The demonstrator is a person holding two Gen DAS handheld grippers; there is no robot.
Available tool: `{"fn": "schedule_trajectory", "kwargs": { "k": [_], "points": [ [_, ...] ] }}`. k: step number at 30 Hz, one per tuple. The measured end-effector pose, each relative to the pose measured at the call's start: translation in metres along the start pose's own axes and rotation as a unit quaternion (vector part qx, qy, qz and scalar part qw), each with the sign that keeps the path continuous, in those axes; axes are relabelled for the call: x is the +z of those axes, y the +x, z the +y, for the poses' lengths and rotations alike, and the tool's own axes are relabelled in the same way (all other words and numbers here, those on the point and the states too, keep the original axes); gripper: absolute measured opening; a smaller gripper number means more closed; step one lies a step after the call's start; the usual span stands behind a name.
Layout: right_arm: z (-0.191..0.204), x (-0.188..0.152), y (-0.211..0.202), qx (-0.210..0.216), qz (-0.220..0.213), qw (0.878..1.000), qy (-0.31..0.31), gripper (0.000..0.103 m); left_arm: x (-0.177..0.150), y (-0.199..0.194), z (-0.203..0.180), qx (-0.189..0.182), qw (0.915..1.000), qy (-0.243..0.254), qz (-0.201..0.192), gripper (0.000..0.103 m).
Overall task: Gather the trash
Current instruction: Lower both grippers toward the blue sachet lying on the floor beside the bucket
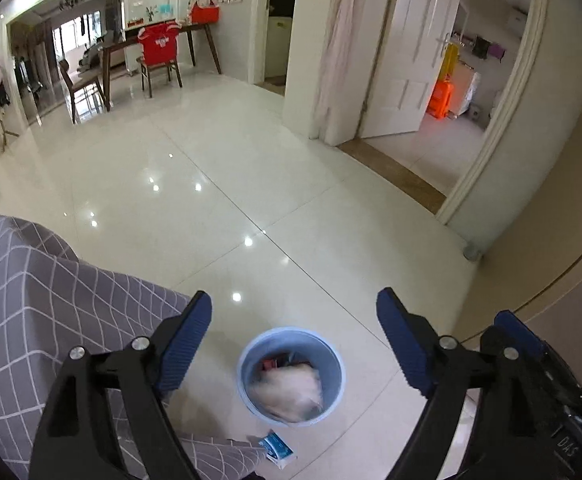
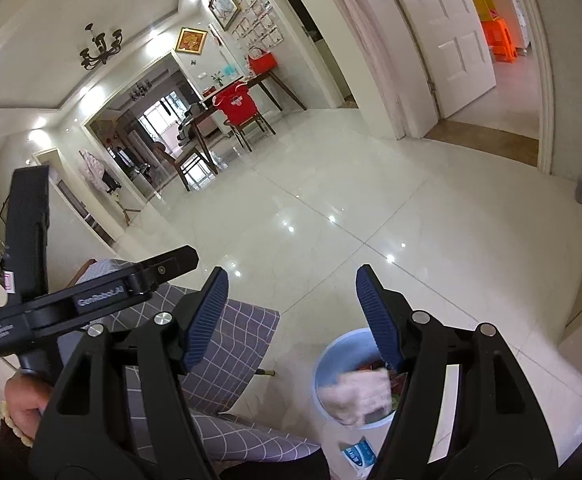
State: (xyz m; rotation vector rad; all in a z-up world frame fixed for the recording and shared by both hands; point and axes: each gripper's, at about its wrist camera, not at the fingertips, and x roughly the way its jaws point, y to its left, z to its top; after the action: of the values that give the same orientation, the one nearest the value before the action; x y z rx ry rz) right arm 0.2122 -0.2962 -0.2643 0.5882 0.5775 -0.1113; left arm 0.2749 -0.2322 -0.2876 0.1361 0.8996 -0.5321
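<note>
Left wrist: left gripper fingers spread wide, nothing between the pads. Light-blue trash bin stands on the glossy tiled floor below, framed in the gap between the two fingers but well beneath them, no contact. Inside the bin: a pale crumpled wad, blurred, on top of some darker red scraps. Small blue-and-white packet lies on the floor just beside the bin, on its near side. Grey checked cover on furniture to the left, near the bin. Part of the right gripper's body shows at the right edge.

Right wrist: right gripper fingers moderately wide, empty. Bin sits low right, partly hidden behind the right finger; the wad inside is visible, blurred. The packet is on the floor just beside the bin, between the gripper arms at the bottom. Left gripper's body is at the left, held by a hand at the lower-left edge, above the checked cover.
</note>
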Motion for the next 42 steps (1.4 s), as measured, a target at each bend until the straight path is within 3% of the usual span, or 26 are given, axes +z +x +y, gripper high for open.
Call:
{"fn": "schedule_trajectory", "kwargs": {
  "k": [14,21,28,30,35,40,42],
  "points": [
    [0.014,-0.015,-0.025,0.002,0.028,1.0,-0.002,0.07,-0.03,-0.044,0.003,0.005,0.9998,0.017,0.003,0.083],
    [0.047,-0.016,-0.059,0.018,0.017,0.999,-0.021,0.071,-0.058,-0.102,0.017,0.014,0.9994,0.012,-0.03,0.086],
    [0.09,-0.02,-0.077,0.017,0.013,0.999,-0.044,0.074,-0.077,-0.149,0.03,0.047,0.9962,0.013,-0.073,0.088],
    [0.099,-0.024,-0.077,0.015,0.018,0.999,-0.047,0.075,-0.084,-0.155,0.035,0.037,0.9961,0.006,-0.08,0.089],
    [0.095,-0.049,-0.061,-0.009,0.042,0.998,-0.046,0.077,-0.107,-0.141,0.045,0.033,0.9977,-0.002,-0.06,0.091],
    [0.059,-0.094,-0.024,-0.041,0.084,0.995,-0.024,0.077,-0.143,-0.087,0.047,0.03,0.9995,-0.011,0.003,0.091],
    [0.033,-0.118,-0.007,-0.047,0.099,0.994,-0.005,0.077,-0.16,-0.08,0.026,0.108,0.9913,0.061,-0.043,0.093]
  ]
}}
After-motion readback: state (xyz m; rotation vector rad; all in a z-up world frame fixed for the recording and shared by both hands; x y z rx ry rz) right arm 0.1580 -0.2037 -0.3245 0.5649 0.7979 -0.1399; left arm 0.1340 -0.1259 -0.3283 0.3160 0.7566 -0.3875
